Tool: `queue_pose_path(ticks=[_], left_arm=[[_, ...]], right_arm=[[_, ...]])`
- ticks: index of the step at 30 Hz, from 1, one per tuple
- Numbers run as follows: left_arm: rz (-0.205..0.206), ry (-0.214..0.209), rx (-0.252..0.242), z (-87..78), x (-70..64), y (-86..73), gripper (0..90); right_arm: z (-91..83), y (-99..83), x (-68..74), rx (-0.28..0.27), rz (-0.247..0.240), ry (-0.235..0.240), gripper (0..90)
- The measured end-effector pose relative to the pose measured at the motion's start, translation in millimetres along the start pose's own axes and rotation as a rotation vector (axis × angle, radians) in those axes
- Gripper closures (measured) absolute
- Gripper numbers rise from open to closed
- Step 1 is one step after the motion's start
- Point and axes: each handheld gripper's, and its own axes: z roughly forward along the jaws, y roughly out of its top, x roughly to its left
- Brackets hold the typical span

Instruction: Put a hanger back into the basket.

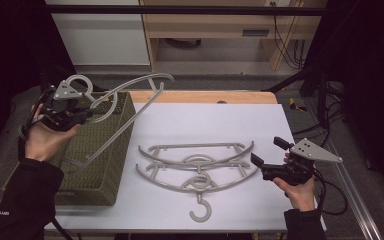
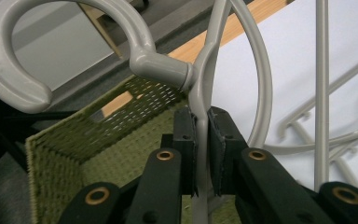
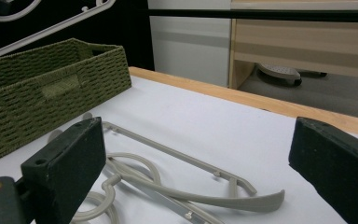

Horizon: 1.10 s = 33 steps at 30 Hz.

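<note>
My left gripper is shut on a grey plastic hanger, held tilted above the green woven basket at the table's left. In the left gripper view its jaws pinch the hanger's neck just below the hook. Two more grey hangers lie stacked on the white table top, the nearer one's hook pointing at the front edge. My right gripper is open, just right of these hangers; in the right gripper view they lie between and beyond its wide-apart jaws.
The basket takes up the table's left side. A wooden strip runs along the table's far edge, with a wooden desk and cables on the floor behind. A metal rail runs along the right.
</note>
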Motion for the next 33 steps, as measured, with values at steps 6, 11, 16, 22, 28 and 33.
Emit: queue_pose_path(ticks=[6, 11, 16, 22, 28, 33], left_arm=[[-0.003, 0.007, 0.0, 0.5, 20.9, -8.2, 82.4], [0.002, 0.023, -0.004, 0.3, 36.3, -18.8, 82.4], [-0.011, 0.048, 0.01, 2.0, 48.3, -33.7, 82.4], [-0.012, 0.1, 0.054, 4.8, 63.1, -55.3, 82.4], [-0.017, 0.138, 0.052, 3.2, 71.2, -64.9, 82.4], [0.007, 0.184, 0.085, 8.0, 73.4, -69.1, 82.4]], right_arm=[[1.3, -1.1, -0.3, 0.009, -0.002, 0.001, 3.9], [2.5, -1.7, -0.3, 0.012, -0.002, -0.001, 3.9], [4.5, -2.6, 0.1, 0.021, -0.004, -0.003, 3.8], [5.2, -3.0, 0.3, 0.021, -0.004, -0.001, 3.8], [5.6, -3.4, 0.6, 0.028, -0.002, -0.003, 3.8], [6.4, -3.8, 0.4, 0.029, -0.007, 0.0, 3.7]])
